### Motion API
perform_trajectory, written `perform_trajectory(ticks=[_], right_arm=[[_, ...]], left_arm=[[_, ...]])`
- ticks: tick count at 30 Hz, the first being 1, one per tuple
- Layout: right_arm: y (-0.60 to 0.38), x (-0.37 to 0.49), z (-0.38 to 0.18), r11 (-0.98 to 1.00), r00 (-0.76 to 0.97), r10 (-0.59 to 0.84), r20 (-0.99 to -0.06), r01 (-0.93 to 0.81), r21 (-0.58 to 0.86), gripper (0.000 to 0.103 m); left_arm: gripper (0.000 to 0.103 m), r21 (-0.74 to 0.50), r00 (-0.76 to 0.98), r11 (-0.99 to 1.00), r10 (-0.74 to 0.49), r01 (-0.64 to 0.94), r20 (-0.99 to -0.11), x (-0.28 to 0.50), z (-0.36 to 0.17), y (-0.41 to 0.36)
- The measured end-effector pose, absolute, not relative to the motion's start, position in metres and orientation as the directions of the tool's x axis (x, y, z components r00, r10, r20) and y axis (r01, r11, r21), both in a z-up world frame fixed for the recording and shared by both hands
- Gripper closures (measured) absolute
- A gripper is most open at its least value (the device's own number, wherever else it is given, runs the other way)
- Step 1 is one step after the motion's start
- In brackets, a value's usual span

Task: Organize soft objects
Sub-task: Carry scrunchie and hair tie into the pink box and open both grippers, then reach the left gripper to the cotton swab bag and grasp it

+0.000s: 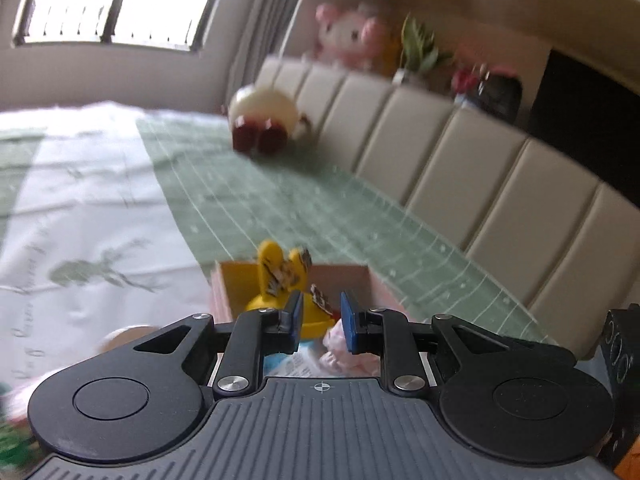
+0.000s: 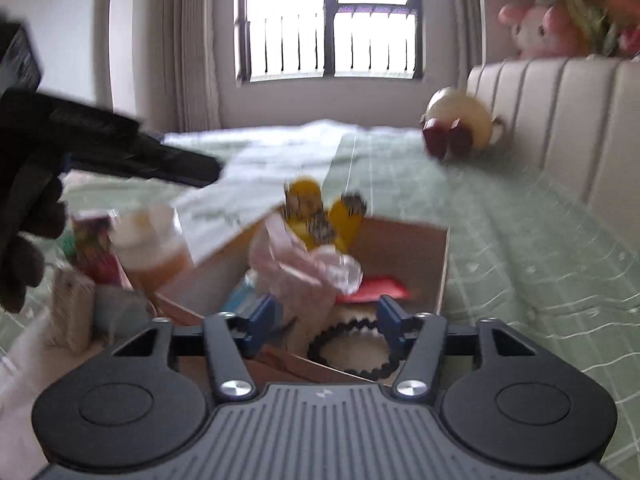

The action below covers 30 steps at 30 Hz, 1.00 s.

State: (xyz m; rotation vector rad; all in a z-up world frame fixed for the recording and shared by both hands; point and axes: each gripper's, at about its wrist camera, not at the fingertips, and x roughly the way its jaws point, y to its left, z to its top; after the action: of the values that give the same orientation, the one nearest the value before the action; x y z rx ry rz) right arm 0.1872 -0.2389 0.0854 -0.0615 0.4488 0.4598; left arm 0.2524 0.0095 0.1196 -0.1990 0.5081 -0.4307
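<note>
Both wrist views were motion-blurred. The open cardboard box sat on the green checked bedspread, just in front of both grippers.

Left gripper: blue pads stood a narrow gap apart, nothing pinched between them that I could see. Behind the gap, inside the box, sat the yellow plush toy with 2 long striped ears, with a pale pink crinkled soft item just beside it, right under the right-hand pad.

Right gripper: jaws stood wide, nothing gripped. In the right wrist view the pink translucent soft bundle lay in the box just ahead of the gap, in front of the yellow plush. A red flat piece and a black scalloped ring on something white were also in the box, the ring nearest the camera. Could not tell whether the pink bundle touched either pad.

Left of the box: an orange-and-white jar-shaped item, a colourful printed carton and a beige fuzzy block, all blurred. A gloved hand with the other black gripper crossed the upper left.

Farther up the bed, a round cream plush with 2 dark red feet rested against the beige padded headboard. A pink-and-white plush sat on the ledge above it. A window was behind.
</note>
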Motion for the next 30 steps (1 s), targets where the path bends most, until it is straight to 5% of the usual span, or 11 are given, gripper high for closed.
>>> perform_trajectory(ticks=[8,12,22,30], right_arm=[[-0.196,0.148,0.083,0.88,0.779,0.444,-0.442,-0.472,0.051,0.035],[-0.162,0.135,0.063,0.869,0.739,0.468,-0.485,-0.485,0.099,0.035],[-0.1,0.103,0.03,0.844,0.732,0.416,-0.54,-0.532,-0.071,0.035],[-0.104,0.108,0.025,0.858,0.719,0.403,-0.567,-0.513,-0.041,0.033]], left_arm=[[0.081,-0.184,0.936,0.978,-0.158,0.103,-0.315,0.154,0.118,0.084],[0.081,-0.272,0.936,0.958,-0.014,-0.088,-0.352,0.127,0.1,0.136],[0.081,-0.395,0.879,0.903,-0.045,-0.168,-0.475,0.11,0.053,0.188],[0.081,-0.371,0.855,0.923,-0.108,-0.103,-0.507,0.119,0.037,0.164]])
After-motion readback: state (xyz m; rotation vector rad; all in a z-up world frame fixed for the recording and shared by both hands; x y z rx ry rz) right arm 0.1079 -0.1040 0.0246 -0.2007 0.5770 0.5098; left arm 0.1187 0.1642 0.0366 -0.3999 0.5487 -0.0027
